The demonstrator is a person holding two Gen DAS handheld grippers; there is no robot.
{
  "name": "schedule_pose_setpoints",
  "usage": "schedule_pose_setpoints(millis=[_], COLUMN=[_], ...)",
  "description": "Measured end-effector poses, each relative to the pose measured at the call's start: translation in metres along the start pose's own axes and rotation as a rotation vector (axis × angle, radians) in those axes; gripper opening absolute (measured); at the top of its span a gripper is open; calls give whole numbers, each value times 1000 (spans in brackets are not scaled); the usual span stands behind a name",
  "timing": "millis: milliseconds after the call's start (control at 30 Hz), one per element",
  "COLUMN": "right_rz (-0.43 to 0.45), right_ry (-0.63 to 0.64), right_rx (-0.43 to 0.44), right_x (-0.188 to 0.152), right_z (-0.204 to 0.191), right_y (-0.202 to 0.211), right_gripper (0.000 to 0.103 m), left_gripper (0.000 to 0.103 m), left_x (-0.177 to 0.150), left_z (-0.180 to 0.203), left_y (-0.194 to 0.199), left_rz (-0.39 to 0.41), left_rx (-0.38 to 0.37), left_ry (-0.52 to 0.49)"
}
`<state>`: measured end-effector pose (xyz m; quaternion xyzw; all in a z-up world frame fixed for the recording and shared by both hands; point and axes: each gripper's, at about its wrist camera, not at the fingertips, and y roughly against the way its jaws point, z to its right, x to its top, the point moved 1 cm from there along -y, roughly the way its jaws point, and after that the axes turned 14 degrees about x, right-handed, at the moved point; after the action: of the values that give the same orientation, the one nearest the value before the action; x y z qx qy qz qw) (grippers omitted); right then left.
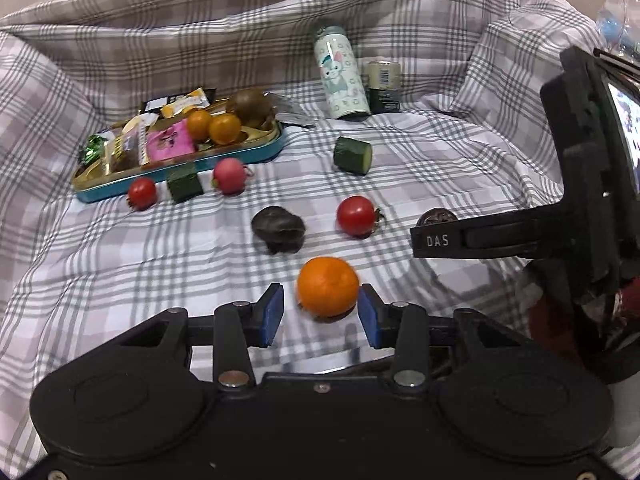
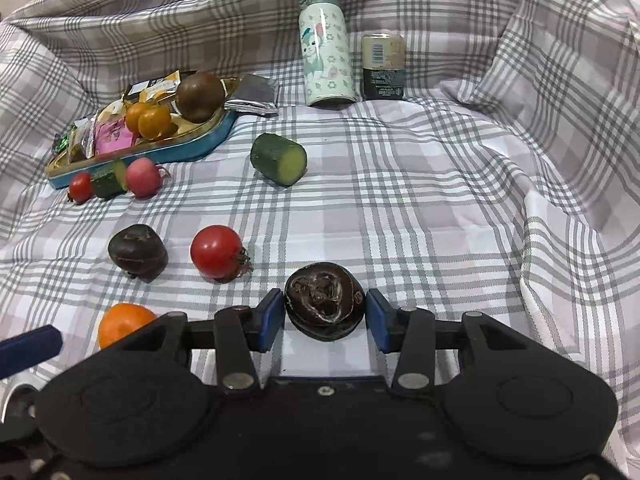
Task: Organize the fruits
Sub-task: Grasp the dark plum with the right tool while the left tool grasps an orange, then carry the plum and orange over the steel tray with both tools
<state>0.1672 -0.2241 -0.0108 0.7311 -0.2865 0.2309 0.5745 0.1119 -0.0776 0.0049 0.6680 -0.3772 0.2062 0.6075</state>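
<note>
Grasp step, both sides: left gripper (image 1: 321,312) wide, jaws straddling the orange (image 1: 327,287) on the plaid cloth (image 1: 440,152), w/ gaps both sides; right gripper (image 2: 325,317) wide around dark wrinkled fruit (image 2: 323,299) — next: squeeze both, lift, carry twd teal tray (image 1: 256,152).

both grippers share one build: the left gripper (image 1: 320,316) and right gripper (image 2: 325,318) have matte black bodies with two round embossed discs, silver screws and rivets on black linkage arms, and blue-padded fingers (image 1: 273,314). white "das" lettering marks the right one's finger.
</note>
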Motion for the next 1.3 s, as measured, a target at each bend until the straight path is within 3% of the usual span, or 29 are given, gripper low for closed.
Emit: schedule_pose_setpoints(millis=[300,433,833,1067,1300], right_rz=[-9,-10,-1,17,100], right_ry=[-21,-43,-30,-1,106], right_rx=[18,28,19,30,63], right_x=[3,5,6,3,-6], right_z=[3,6,4,0,-19], right_y=[-1,-2,-5,-1,17], right_gripper=[46,46,46,46,46], left_gripper=[50,54,51,50,50], left_x=[2,4,6,5,-11], left_z=[11,16,17,-2,-38], left_y=[-20,-24,-39,-19,13], left_rz=[-36,-36,-52,-20,-4], left_rx=[49,50,52,50,84], left_ry=[-3,-5,17,63,118])
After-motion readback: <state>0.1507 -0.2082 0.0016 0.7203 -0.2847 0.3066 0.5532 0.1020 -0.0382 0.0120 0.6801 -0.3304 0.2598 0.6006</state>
